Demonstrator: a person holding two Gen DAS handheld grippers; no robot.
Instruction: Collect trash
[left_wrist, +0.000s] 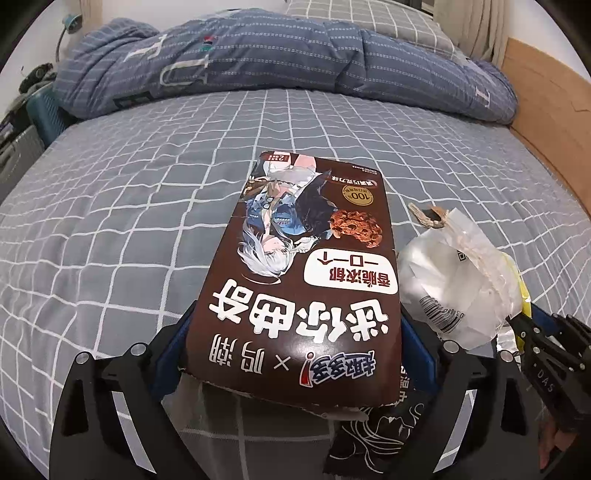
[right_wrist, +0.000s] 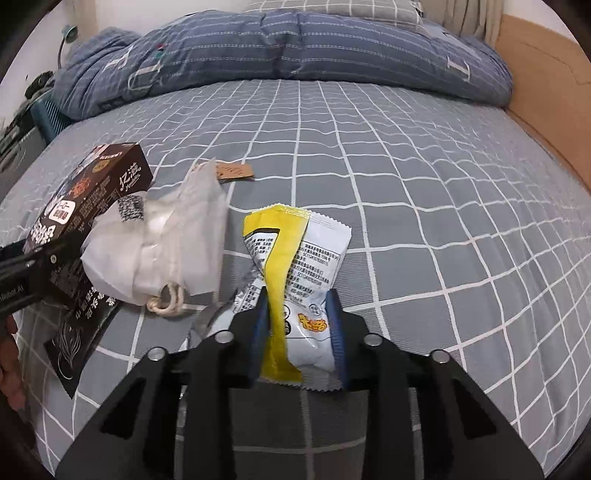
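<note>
My left gripper (left_wrist: 295, 332) is shut on a brown cookie box (left_wrist: 306, 266) with an anime figure, held flat above the bed; the box also shows at the left of the right wrist view (right_wrist: 88, 199). My right gripper (right_wrist: 299, 314) is shut on a yellow and white snack wrapper (right_wrist: 295, 258). A crumpled white plastic bag (left_wrist: 454, 284) with a barcode and a string lies on the bed between the two grippers, also in the right wrist view (right_wrist: 159, 247). A brown paper tag (right_wrist: 234, 171) lies beyond it.
The bed has a grey checked sheet (left_wrist: 129, 221). A rolled blue striped quilt (left_wrist: 258, 55) lies across the far end. A wooden bed frame (left_wrist: 554, 110) runs along the right. A dark torn packet piece (right_wrist: 79, 339) lies under the box.
</note>
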